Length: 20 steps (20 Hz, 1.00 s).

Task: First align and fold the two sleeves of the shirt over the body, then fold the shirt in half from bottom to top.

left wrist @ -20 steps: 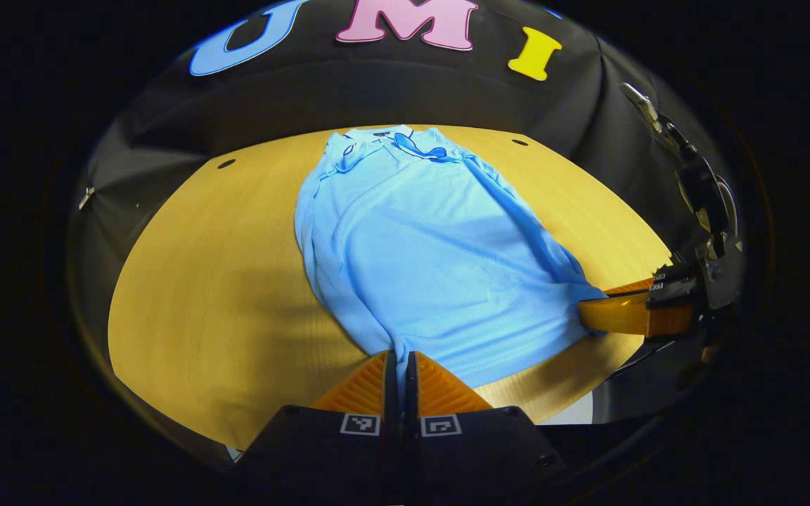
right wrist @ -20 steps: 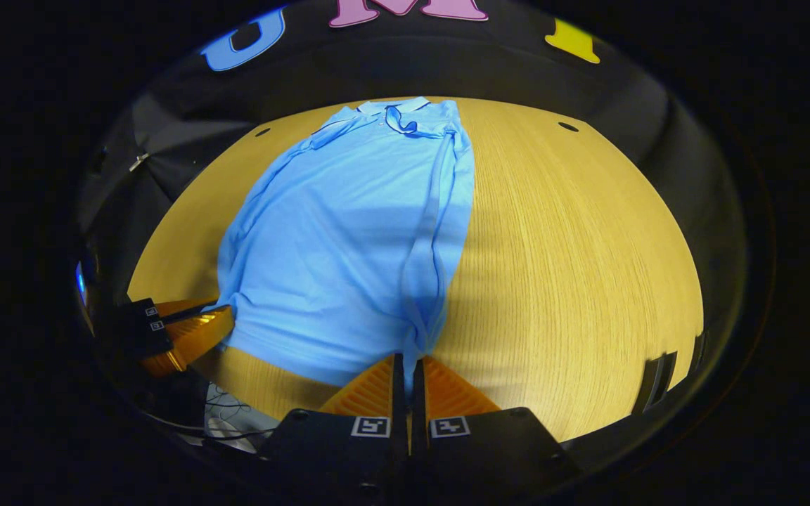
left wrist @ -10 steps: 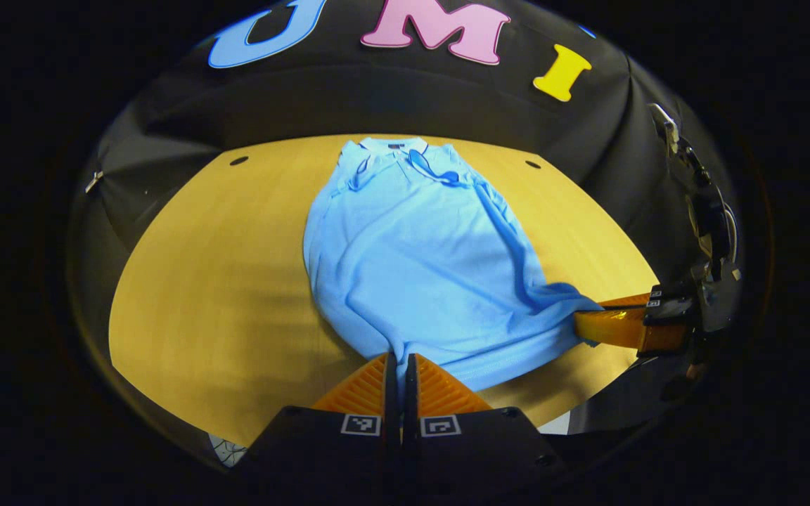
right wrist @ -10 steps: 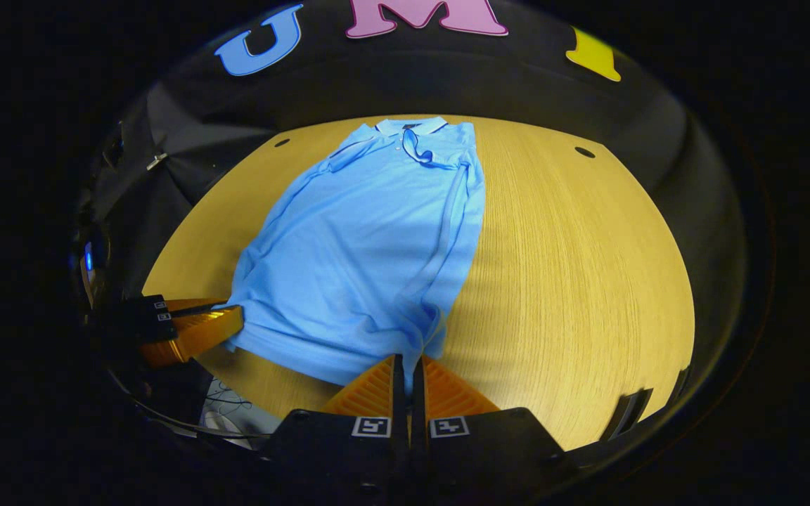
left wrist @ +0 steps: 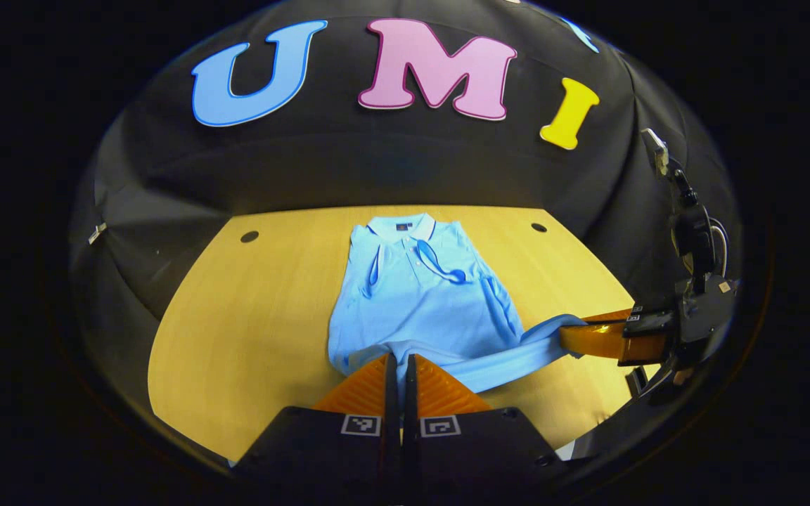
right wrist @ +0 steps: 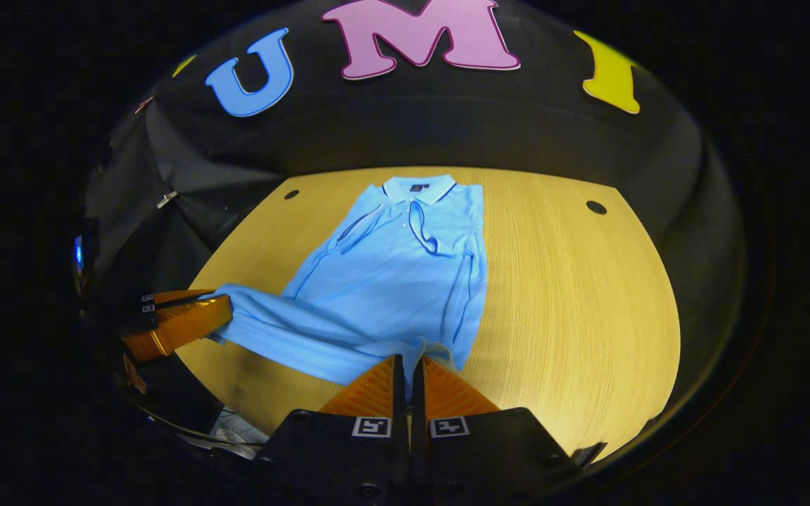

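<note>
The left gripper (left wrist: 399,365) is clamped on the bottom left corner of the shirt (left wrist: 419,295), hem pinched between closed fingers, and against half a second ago that corner is higher and carried toward the collar (left wrist: 400,226); the cloth that lay long and flat on the table (left wrist: 250,330) now sags in a band between the two grips. On the other side the right gripper (right wrist: 408,369) is pressed together on the bottom right corner and has risen the same way. Both sleeves already lie over the body, so I judge this is the last fold, bottom to top, about midway; the hem has yet to reach the collar. The left gripper view shows the right gripper (left wrist: 591,337) from the side, with the hem running into it and the rig above it. The right gripper view gives the opposite side: the left gripper (right wrist: 180,327) holding its corner, more bare table to the right, and the placket and folded sleeve edges more plainly
</note>
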Motion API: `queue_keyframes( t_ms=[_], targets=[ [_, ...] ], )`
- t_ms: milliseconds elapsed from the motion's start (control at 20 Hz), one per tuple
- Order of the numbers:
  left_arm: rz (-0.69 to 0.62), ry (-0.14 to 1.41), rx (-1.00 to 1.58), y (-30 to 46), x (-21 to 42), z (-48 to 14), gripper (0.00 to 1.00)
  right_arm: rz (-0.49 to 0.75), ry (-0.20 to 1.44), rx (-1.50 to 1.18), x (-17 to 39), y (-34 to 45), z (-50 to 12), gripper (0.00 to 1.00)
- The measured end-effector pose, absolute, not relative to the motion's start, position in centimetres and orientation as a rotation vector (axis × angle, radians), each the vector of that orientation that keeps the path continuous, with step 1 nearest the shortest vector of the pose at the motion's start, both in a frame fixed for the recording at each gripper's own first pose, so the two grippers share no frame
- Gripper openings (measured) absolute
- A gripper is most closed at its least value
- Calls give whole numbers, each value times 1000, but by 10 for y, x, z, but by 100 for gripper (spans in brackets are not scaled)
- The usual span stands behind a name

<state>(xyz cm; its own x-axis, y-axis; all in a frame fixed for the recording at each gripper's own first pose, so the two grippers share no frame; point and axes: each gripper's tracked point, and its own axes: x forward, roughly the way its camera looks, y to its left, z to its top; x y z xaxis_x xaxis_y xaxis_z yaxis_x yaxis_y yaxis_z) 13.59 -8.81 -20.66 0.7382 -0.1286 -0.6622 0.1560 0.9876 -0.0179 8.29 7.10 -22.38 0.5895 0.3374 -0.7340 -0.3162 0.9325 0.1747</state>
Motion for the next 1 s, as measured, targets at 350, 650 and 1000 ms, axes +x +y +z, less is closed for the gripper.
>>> queue_keyframes(
  t_ms=[350,650,1000],
  targets=[
    [-137,650,7,-84,231,-174,6,405,772,40,179,87,-191,5],
    [-128,592,49,-82,323,-161,6,417,710,60,269,104,-181,5],
    [-108,599,72,-71,420,-187,11,406,682,56,375,112,-200,5]
  ],
)
